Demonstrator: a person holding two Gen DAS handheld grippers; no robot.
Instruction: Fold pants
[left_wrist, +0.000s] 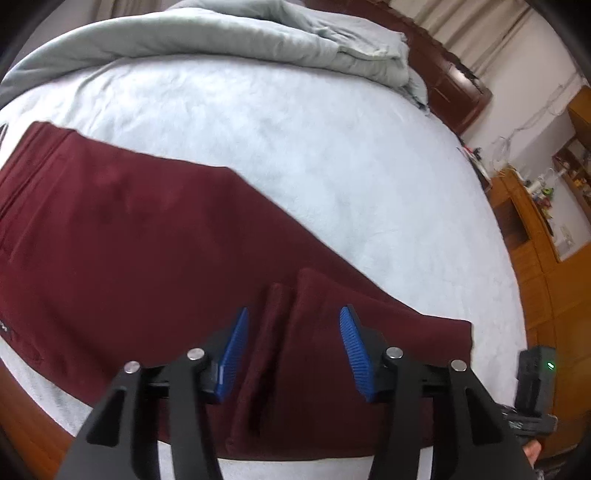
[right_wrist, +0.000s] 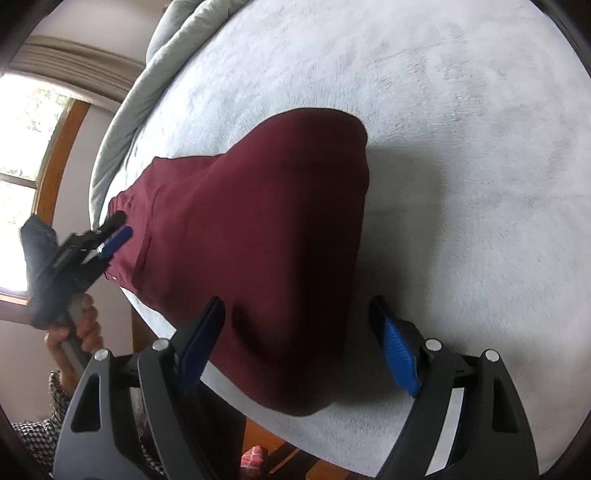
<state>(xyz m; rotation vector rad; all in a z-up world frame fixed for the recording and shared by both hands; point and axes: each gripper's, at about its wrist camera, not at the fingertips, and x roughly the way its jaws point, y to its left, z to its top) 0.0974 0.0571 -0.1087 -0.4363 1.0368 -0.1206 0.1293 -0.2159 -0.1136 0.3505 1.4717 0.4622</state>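
Maroon pants (left_wrist: 147, 240) lie flat across a pale grey bed sheet (left_wrist: 332, 166), folded over with a raised crease near the front. My left gripper (left_wrist: 294, 310) hovers over that crease, its blue pads (left_wrist: 236, 350) apart and not pressing the cloth. In the right wrist view the pants (right_wrist: 258, 221) stretch from the left gripper (right_wrist: 118, 229) at their far end toward me. My right gripper (right_wrist: 295, 300) stands wide open over the near rounded end, with the fabric's edge between the fingers but untouched.
A bunched grey duvet (left_wrist: 258, 33) lies along the far side of the bed, by a dark headboard (left_wrist: 454, 85). Wooden cabinets (left_wrist: 535, 258) stand to the right. A window (right_wrist: 22, 147) is at the left; a hand (right_wrist: 85, 325) holds the left gripper's handle.
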